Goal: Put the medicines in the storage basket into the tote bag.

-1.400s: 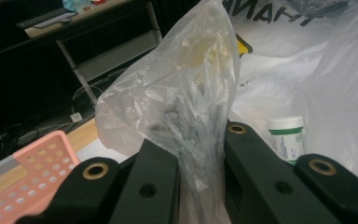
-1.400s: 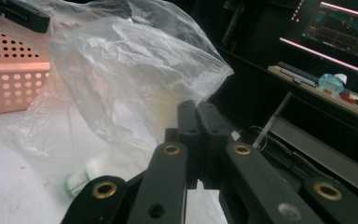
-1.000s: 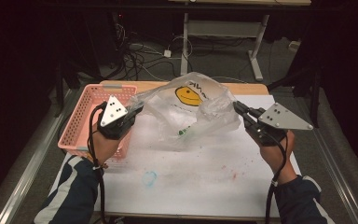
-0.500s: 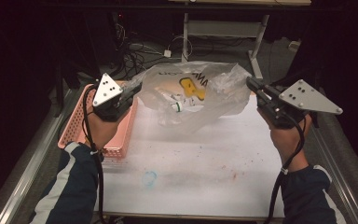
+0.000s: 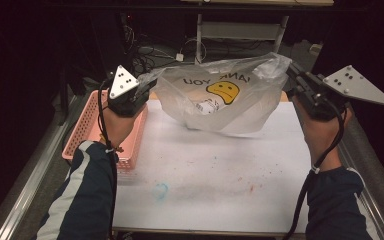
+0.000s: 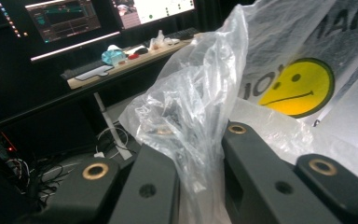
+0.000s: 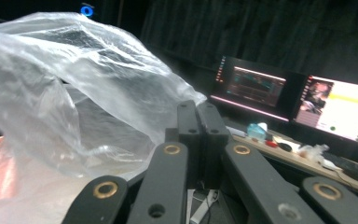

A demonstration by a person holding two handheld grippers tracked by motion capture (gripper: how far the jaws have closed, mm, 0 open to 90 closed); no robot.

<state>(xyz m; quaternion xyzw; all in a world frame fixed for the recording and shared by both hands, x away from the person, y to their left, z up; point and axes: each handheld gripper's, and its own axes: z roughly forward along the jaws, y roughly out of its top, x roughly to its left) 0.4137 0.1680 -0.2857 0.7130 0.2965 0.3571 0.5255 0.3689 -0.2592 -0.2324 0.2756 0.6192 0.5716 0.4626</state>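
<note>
The bag (image 5: 220, 100) hangs in the air above the table (image 5: 215, 170), stretched between the two grippers, its smiley print facing the high view upside down. It is thin clear plastic, limp and crinkly, likely very light and slippery, and it will sag and swing rather than hold a shape. A small white item (image 5: 207, 106) sits low inside and weighs the belly down. The best holds are the bunched top corners, where gathered film gives the pads something thick to bite. The left gripper (image 5: 139, 91) is clamped on a twisted wad of the bag's left corner; the right gripper (image 5: 291, 72) is closed tight on the opposite corner. A pink basket (image 5: 87, 130) lies at the table's left edge.
</note>
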